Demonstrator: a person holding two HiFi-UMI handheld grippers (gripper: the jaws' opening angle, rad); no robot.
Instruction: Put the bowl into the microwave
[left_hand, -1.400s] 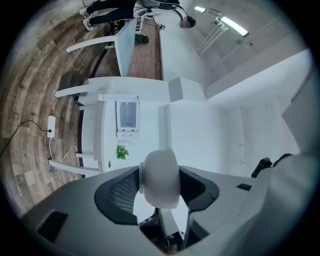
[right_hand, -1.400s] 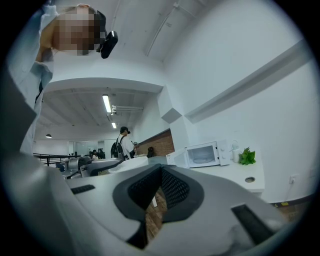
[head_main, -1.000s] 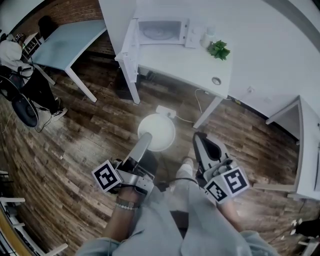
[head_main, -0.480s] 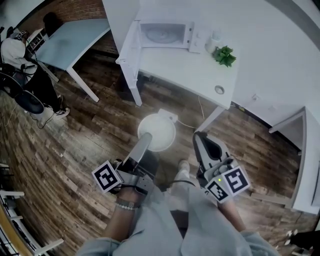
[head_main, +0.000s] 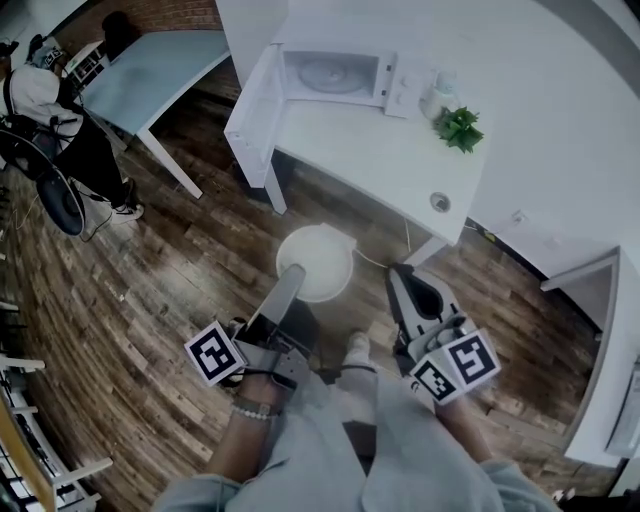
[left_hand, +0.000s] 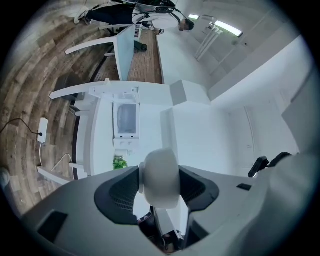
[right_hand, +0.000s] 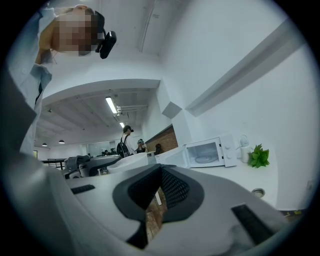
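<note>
White bowl (head_main: 318, 258) is off the desk (head_main: 400, 165), held out over the wooden floor (head_main: 160, 290) and well short of the microwave (head_main: 335, 72). I have the left tongs (head_main: 291, 274) clamped on the bowl's near rim. In the left gripper view the bowl sits edge-on between the dark pads (left_hand: 119, 192), and both press on it.

My right tongs (head_main: 398, 276) hang just right of the bowl, apart from it, not touching. Their jaws are closed together with nothing between them; the right gripper view shows only a thin seam there.

The microwave stands at the back left of the desk with its door (head_main: 252, 110) swung wide open to the left. Its glass plate (head_main: 328, 72) is visible inside and the cavity looks bare otherwise. Just right of the microwave is a small white bottle (head_main: 438, 95), then a green plant (head_main: 460, 128). A round cable hole (head_main: 438, 201) sits near the desk's front edge.

Off to the left is a blue-grey table (head_main: 150, 65), with a seated person (head_main: 45, 95) beside it. In the right gripper view another person (right_hand: 125, 142) stands far back in the room.
</note>
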